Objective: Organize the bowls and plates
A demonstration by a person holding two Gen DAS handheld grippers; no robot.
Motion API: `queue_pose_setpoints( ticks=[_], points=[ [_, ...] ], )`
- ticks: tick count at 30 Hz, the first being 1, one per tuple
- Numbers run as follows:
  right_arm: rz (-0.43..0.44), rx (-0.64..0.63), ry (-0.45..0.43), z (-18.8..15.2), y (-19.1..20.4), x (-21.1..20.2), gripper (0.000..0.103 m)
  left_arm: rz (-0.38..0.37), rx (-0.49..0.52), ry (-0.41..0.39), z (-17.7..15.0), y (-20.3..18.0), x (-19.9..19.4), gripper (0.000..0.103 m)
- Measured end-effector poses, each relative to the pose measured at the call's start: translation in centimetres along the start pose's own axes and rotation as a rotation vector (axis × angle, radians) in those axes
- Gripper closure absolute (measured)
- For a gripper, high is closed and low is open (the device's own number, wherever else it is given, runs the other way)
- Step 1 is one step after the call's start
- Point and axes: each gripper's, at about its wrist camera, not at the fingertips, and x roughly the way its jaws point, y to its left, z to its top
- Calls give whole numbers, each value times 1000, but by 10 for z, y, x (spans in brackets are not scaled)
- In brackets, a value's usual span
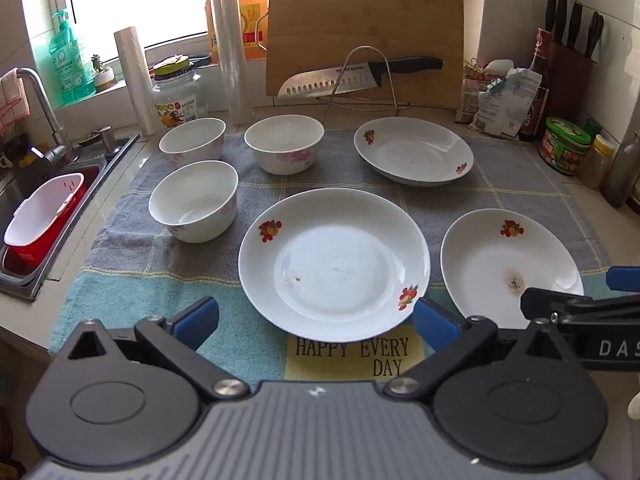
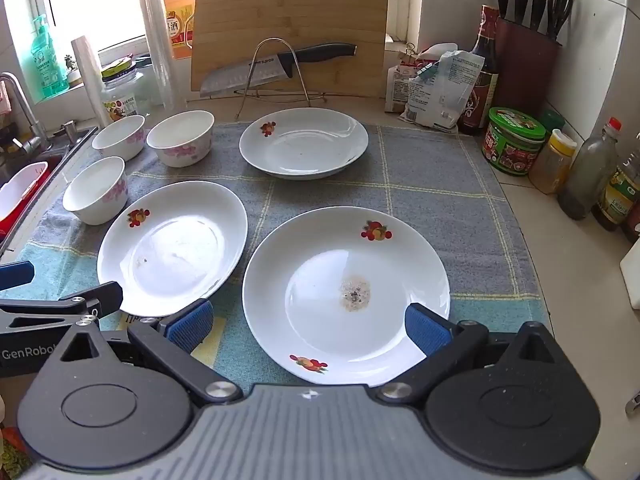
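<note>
Three white plates with fruit prints lie on a grey-blue towel (image 1: 128,280): a near middle plate (image 1: 334,264) (image 2: 172,246), a stained near right plate (image 1: 510,266) (image 2: 346,294), and a far plate (image 1: 414,150) (image 2: 303,142). Three white bowls with pink flowers stand at the left: (image 1: 194,200), (image 1: 193,139), (image 1: 284,149); they also show in the right wrist view (image 2: 96,190), (image 2: 119,142), (image 2: 180,138). My left gripper (image 1: 316,320) is open and empty, just before the middle plate. My right gripper (image 2: 308,326) is open and empty, over the near edge of the stained plate.
A sink (image 1: 60,184) with a red-white basket (image 1: 38,216) lies at the left. A cutting board (image 1: 364,36) and knife (image 1: 360,74) on a wire rack stand behind. Jars and bottles (image 2: 514,146) and a knife block (image 2: 528,40) line the right wall.
</note>
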Motion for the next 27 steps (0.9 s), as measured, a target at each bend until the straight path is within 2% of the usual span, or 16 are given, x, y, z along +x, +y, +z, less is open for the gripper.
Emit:
queue_pose_setpoints(
  ticks=[4, 6, 27],
  points=[
    [-10, -2, -4, 1, -2, -2, 0, 0, 7, 22, 2, 1, 1, 1],
    [-14, -2, -7, 1, -2, -3, 0, 24, 25, 4, 0, -4, 0, 1],
    [-4, 8, -15, 0, 4, -6, 0, 2, -1, 17, 1, 2, -3, 1]
  ],
)
